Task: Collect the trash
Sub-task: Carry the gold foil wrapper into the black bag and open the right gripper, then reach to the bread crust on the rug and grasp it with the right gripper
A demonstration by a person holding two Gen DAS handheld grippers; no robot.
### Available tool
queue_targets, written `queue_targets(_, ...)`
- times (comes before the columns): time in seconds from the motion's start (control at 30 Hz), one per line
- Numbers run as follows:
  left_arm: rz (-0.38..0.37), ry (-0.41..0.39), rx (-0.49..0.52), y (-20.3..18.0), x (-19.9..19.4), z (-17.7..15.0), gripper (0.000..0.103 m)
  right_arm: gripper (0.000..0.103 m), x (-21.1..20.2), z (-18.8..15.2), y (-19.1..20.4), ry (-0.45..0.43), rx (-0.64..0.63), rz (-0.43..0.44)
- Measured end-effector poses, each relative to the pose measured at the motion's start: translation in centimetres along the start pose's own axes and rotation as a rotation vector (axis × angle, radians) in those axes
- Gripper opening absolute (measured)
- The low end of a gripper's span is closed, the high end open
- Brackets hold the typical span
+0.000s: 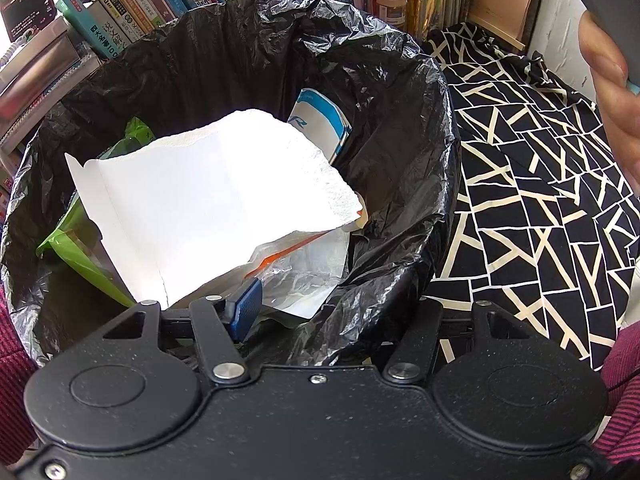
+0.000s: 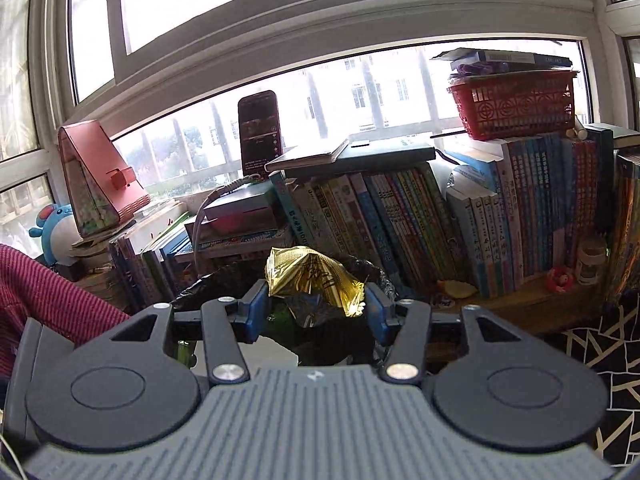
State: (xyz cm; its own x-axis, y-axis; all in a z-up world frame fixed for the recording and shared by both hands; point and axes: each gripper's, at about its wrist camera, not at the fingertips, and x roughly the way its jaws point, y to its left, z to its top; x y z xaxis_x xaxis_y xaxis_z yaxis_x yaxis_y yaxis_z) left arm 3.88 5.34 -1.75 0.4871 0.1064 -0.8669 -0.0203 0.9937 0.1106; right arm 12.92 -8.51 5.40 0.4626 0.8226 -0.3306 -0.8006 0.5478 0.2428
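Trash already lay in the black-lined bin (image 1: 400, 128) in the left wrist view: a white paper sheet (image 1: 208, 204) at twelve o'clock from the left tongs (image 1: 340, 312), which gripped the liner's near rim at about one o'clock. A black-and-white patterned cloth (image 1: 540, 200) spread at three o'clock. In the right wrist view, a crumpled gold foil wrapper (image 2: 316, 280) sat between the blue pads of the right tongs (image 2: 316, 312), its long axis crosswise; the jaws stood parted, whether still pressing I could not tell. Bookshelf (image 2: 400, 220) and window (image 2: 320, 60) stood at twelve o'clock.
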Motion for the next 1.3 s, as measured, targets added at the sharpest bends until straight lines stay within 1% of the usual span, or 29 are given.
queue_targets(0.3, 0.0, 0.0, -0.001, 0.0, 0.0, 0.0, 0.057, 0.075, 0.3, -0.2, -0.1, 0.016, 0.001, 0.009)
queue_targets(0.57, 0.0, 0.001, -0.001, 0.1, 0.0, 0.0, 0.057, 0.08, 0.5, -0.2, -0.3, 0.025, 0.006, 0.008)
queue_targets(0.73, -0.001, 0.001, -0.001, 0.1, 0.0, 0.0, 0.057, 0.085, 0.5, -0.3, -0.4, 0.029, 0.008, 0.007)
queue_targets(0.9, 0.0, 0.0, 0.0, 0.1, 0.0, 0.0, 0.057, 0.087, 0.5, -0.3, -0.6, 0.024, 0.015, -0.001)
queue_targets(1.1, 0.005, -0.009, 0.006, 0.0, -0.3, -0.1, 0.057, 0.089, 0.2, -0.1, -1.4, 0.004, 0.044, -0.031)
queue_targets(1.3, 0.022, -0.067, 0.017, -0.2, -1.5, 0.0, 0.057, 0.091, 0.0, -0.2, -2.8, -0.023, 0.091, -0.082)
